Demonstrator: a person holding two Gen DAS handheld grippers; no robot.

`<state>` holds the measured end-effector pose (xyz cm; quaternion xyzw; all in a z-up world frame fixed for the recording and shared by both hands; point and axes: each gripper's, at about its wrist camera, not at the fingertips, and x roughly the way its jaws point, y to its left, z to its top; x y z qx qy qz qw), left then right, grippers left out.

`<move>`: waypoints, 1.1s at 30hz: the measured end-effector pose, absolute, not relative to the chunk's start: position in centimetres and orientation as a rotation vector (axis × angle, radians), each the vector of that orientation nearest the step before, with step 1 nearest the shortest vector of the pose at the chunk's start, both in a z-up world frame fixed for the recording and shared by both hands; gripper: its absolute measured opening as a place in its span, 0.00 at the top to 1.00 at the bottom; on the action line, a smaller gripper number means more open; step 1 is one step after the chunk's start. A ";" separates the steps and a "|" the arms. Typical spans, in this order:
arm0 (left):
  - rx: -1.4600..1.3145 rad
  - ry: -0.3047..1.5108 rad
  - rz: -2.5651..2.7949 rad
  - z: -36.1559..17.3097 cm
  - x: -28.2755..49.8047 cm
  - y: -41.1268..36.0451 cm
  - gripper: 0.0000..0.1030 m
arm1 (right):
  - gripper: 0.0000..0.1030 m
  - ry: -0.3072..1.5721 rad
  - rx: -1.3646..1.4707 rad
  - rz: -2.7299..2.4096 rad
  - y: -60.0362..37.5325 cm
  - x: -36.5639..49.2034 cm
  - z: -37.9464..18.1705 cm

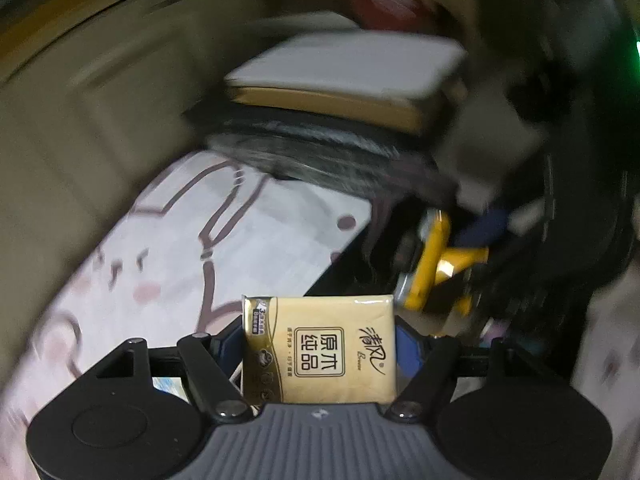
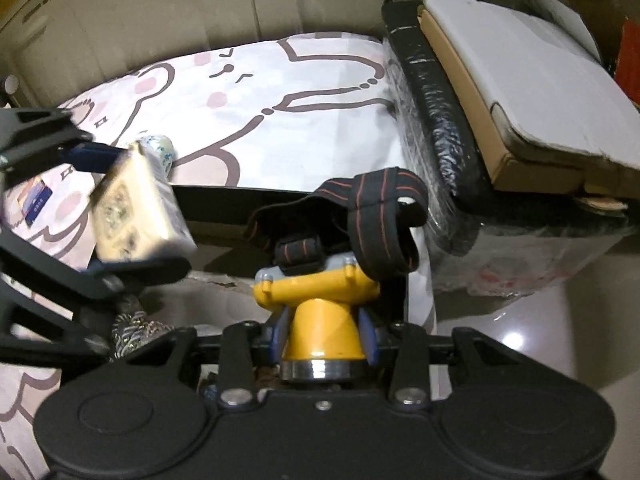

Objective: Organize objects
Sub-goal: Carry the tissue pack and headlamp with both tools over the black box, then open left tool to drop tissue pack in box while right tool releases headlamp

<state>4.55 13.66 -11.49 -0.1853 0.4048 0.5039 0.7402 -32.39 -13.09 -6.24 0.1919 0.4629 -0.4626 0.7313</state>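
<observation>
My left gripper is shut on a tan tissue pack with Chinese print, held above the bed. The same pack shows in the right wrist view at the left, between the left gripper's blue-padded fingers. My right gripper is shut on a yellow headlamp with a black, red-striped strap. It holds it over a dark open box. The headlamp also shows, blurred, in the left wrist view.
A white sheet with a cartoon rabbit print covers the bed. A black wrapped bundle lies at the right with a tan and white box on top. A blue card lies at the left. A patterned roll lies behind the pack.
</observation>
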 end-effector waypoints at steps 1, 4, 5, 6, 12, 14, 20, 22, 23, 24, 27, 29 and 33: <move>-0.349 0.938 1.077 -12.0 5.1 13.6 0.29 | 0.63 1.012 0.438 -1.020 -13.2 -32.5 -6.2; -0.192 1.036 0.978 -13.3 6.4 13.2 0.29 | 0.63 0.977 0.512 -1.027 -13.4 -33.1 -6.1; -0.142 1.063 0.945 -13.5 6.9 13.0 0.29 | 0.63 0.966 0.533 -1.031 -13.4 -33.3 -6.0; -0.102 1.085 0.918 -13.7 7.3 12.8 0.28 | 0.63 0.957 0.547 -1.034 -13.5 -33.4 -6.0; 0.003 1.138 0.812 -13.7 7.8 12.7 0.28 | 0.63 0.916 0.608 -1.034 -13.5 -34.1 -6.1; 0.016 1.132 0.803 -13.8 7.7 12.5 0.28 | 0.63 0.904 0.621 -1.031 -13.6 -34.3 -6.0; 0.135 1.145 0.781 -14.6 8.1 10.5 0.28 | 0.63 0.892 0.649 -1.018 -13.4 -34.9 -6.0; 0.240 1.181 0.772 -15.2 8.7 9.5 0.29 | 0.63 0.888 0.651 -1.018 -13.3 -35.1 -6.0; 0.287 1.180 0.749 -15.4 9.0 8.8 0.29 | 0.63 0.885 0.654 -1.017 -13.3 -35.2 -6.0; 0.313 1.178 0.727 -15.4 9.4 8.3 0.29 | 0.63 0.880 0.657 -1.019 -13.3 -35.2 -6.0; 0.361 1.193 0.718 -15.7 10.6 7.7 0.29 | 0.63 0.871 0.671 -1.017 -13.3 -35.4 -6.1; 0.322 1.189 0.718 -15.5 10.8 8.5 0.29 | 0.63 0.866 0.679 -1.013 -13.2 -35.5 -6.0; 0.101 1.082 0.708 -14.5 10.2 11.3 0.28 | 0.63 0.855 0.706 -1.010 -13.3 -35.9 -6.0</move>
